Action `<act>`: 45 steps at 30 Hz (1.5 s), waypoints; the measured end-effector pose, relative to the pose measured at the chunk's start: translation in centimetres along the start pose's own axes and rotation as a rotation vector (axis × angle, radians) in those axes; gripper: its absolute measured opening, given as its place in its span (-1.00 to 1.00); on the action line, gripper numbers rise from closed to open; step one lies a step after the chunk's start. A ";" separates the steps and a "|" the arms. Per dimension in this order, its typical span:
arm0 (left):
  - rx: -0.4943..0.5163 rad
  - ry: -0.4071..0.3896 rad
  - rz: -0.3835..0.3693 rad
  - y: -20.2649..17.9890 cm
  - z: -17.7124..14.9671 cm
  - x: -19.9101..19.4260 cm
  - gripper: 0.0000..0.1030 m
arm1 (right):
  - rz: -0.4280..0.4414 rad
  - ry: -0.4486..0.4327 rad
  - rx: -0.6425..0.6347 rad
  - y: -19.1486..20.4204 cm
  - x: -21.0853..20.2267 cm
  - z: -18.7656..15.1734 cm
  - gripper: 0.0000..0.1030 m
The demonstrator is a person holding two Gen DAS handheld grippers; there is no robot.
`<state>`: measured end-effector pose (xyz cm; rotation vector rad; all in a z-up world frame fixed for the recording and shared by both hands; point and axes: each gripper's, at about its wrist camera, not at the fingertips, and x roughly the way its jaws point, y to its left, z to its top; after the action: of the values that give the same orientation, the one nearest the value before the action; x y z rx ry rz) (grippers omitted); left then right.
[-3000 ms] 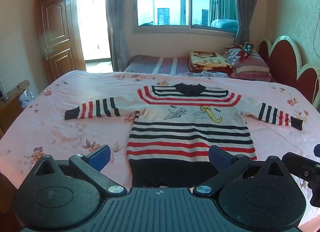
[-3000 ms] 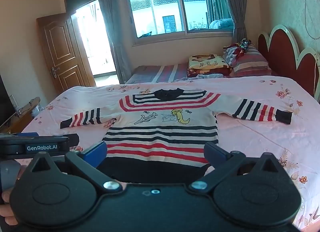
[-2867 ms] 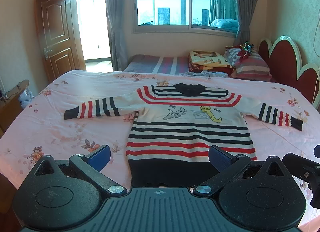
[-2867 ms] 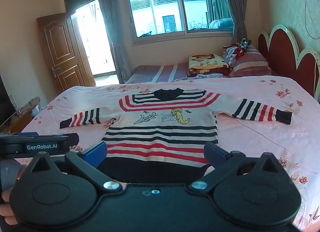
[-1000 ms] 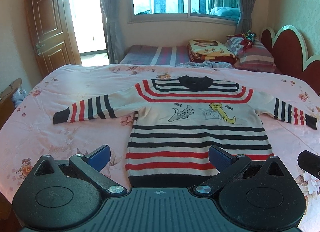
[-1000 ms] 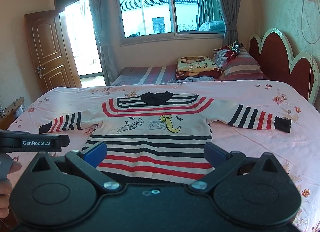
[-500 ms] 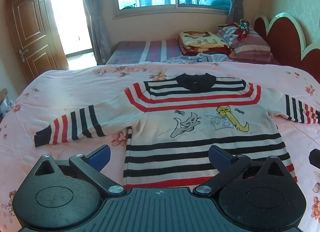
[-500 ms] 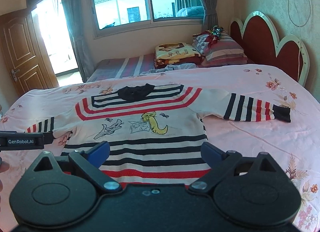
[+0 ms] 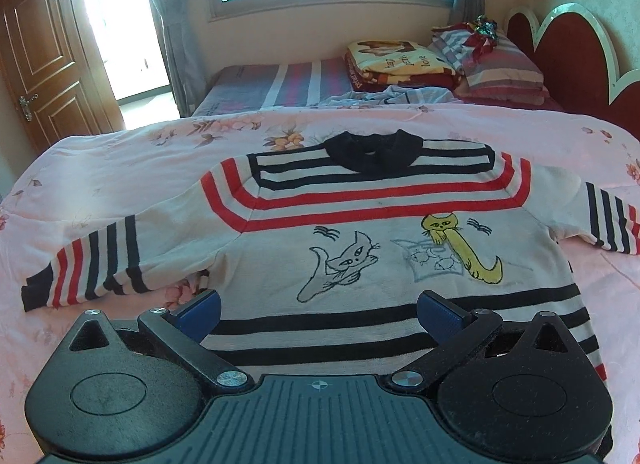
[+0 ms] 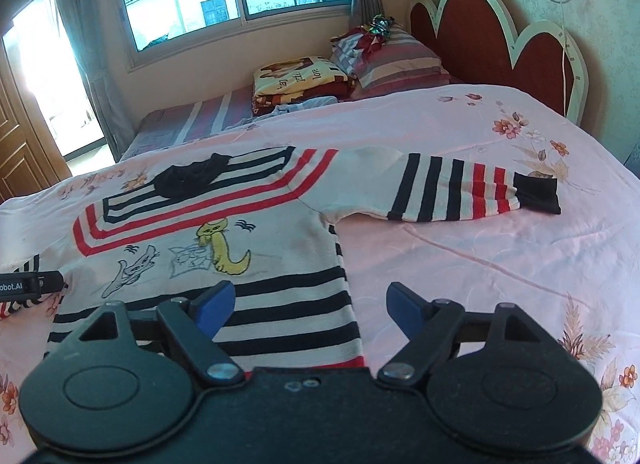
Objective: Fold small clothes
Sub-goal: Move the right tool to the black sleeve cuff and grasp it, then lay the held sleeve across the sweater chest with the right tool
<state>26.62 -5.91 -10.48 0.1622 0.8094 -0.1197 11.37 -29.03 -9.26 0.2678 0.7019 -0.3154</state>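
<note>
Small striped sweater point(image 9: 384, 264) lies face-up and flat on the pink floral bedspread point(image 10: 500, 248), collar twd the window, both sleeves spread out sideways. Nothing folded yet.

Left gripper point(image 9: 318, 310) hangs over the lower chest area, jaws wide apart, nothing btwn them but air; the knit is underneath, not pinched. Right gripper point(image 10: 308, 300) sits over the sweater's right side seam, one blue finger point(image 10: 214, 302) above the stripes, the other above bare bedspread. Its jaws are closing, but no cloth is caught btwn them; not gripping anything.

Handling, my guess: light, soft knit, a bit stretchy, zero stiffness. It'll sag and drape the sec it's lifted, and prob drag on the bedspread rather than slide clean. Not fragile, though a pinch on a single layer could pull the knit out of shape.

Where to grab: right sleeve point(image 10: 460, 192) at the dark cuff point(image 10: 536, 194) looks easiest, thicker ribbed edge, lies clear of the body. Same for the left sleeve point(image 9: 100, 260). Hem corners would do for the body fold, both layers together.
</note>
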 end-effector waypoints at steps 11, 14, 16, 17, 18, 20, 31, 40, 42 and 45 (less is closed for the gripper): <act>-0.014 0.046 -0.016 -7.1 1.6 6.5 1.00 | -0.050 0.080 0.156 -10.4 8.6 3.3 0.38; -0.005 0.063 -0.007 -8.6 1.9 8.1 1.00 | -0.088 0.095 0.210 -13.7 10.7 3.7 0.30; -0.009 0.077 -0.005 -9.0 2.0 8.9 1.00 | -0.113 0.095 0.249 -15.6 11.9 4.0 0.26; -0.010 0.081 -0.002 -9.2 2.1 9.3 1.00 | -0.130 0.099 0.268 -16.6 12.7 4.1 0.22; -0.009 0.083 0.001 -9.4 2.1 9.5 1.00 | -0.142 0.102 0.290 -17.7 13.5 4.3 0.19; -0.004 0.084 0.009 -9.6 2.2 9.9 1.00 | -0.137 0.104 0.339 -19.6 14.8 4.8 0.17; -0.048 0.078 0.032 -8.3 2.9 11.1 1.00 | -0.200 0.011 0.414 -23.6 18.9 7.4 -0.33; -0.057 0.056 -0.002 -6.1 3.1 10.9 1.00 | -0.102 -0.132 0.371 -22.0 17.1 8.8 -0.83; -0.069 0.049 -0.008 -5.1 3.4 10.6 0.99 | -0.048 -0.164 0.302 -19.4 16.4 9.9 -0.84; -0.115 0.017 0.008 -2.6 3.7 10.0 0.99 | 0.063 -0.190 0.193 -13.8 15.9 11.7 -0.84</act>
<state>35.67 -9.65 -15.52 0.0579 0.8307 -0.0640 24.59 -48.77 -13.15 0.4369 0.4745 -0.3442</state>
